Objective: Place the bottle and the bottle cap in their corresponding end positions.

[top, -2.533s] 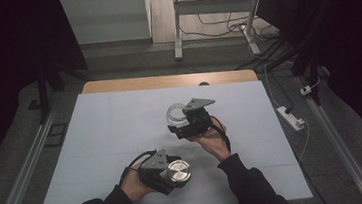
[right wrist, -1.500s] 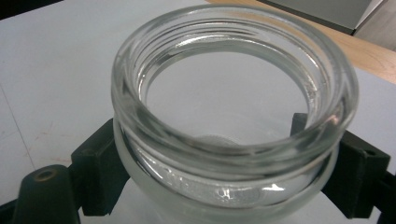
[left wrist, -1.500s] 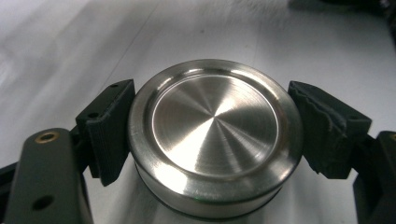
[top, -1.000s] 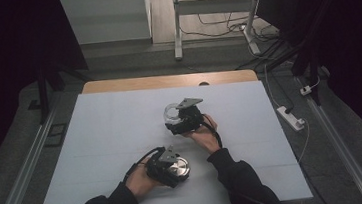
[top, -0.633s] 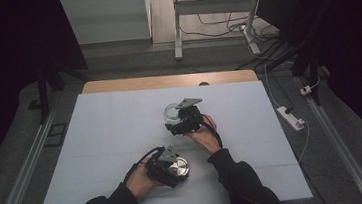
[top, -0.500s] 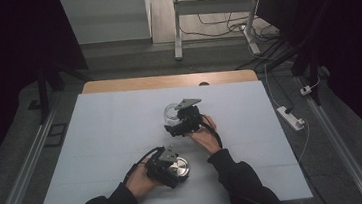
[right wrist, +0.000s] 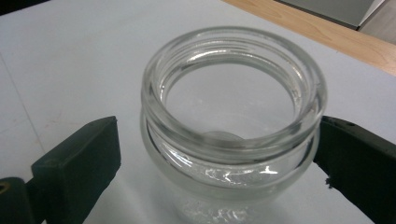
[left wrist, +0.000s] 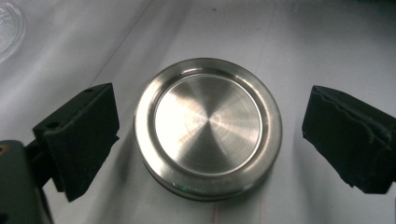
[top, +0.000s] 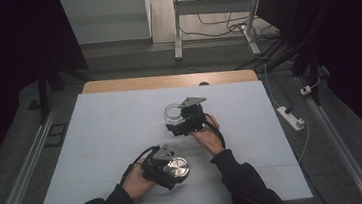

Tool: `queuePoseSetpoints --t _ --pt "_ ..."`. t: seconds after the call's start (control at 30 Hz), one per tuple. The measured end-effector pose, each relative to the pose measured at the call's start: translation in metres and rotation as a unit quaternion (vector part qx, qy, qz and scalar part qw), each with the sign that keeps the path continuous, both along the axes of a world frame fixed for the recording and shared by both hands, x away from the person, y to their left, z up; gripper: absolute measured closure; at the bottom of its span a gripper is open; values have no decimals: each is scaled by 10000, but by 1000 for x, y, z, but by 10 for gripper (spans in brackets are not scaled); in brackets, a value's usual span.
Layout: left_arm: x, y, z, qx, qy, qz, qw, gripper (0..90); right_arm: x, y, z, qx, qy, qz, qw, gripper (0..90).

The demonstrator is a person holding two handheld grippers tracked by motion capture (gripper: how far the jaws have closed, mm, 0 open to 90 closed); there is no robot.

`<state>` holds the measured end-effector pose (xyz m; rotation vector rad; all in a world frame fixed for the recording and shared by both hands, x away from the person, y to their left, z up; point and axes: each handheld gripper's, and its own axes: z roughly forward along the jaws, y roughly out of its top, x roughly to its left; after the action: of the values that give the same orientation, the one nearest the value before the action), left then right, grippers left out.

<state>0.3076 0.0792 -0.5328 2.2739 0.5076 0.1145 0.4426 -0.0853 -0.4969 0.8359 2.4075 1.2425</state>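
Note:
A round steel lid [left wrist: 208,126] lies flat on the white table, near the front in the high view [top: 178,167]. My left gripper [left wrist: 210,116] straddles it and has just been opening; both pads stand clear of the rim. Farther back stands an open clear glass jar [right wrist: 233,154], small in the high view [top: 171,114]. My right gripper [right wrist: 219,133] has also just been opening around it. Its left pad is clearly apart from the glass and the right pad sits close beside it. From above, the left gripper [top: 174,172] and right gripper [top: 175,121] each stay in a hand.
The white table sheet [top: 102,134] ends at a wooden strip [top: 132,84] at the far edge. A power strip [top: 291,117] lies on the floor at the right. A metal frame [top: 177,27] and cables stand behind the table.
Since the earliest frame the right gripper and jar have shifted slightly left and settled. Over the last second both hands stay in place, lid and jar resting on the table.

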Motion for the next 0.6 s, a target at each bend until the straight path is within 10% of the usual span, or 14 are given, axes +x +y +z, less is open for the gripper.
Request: queuePoseSetpoints --t 0.6 --pt "-4 22 11 -434 131 137 9989 28 -19 -12 12 -31 -65 199 9998 7"
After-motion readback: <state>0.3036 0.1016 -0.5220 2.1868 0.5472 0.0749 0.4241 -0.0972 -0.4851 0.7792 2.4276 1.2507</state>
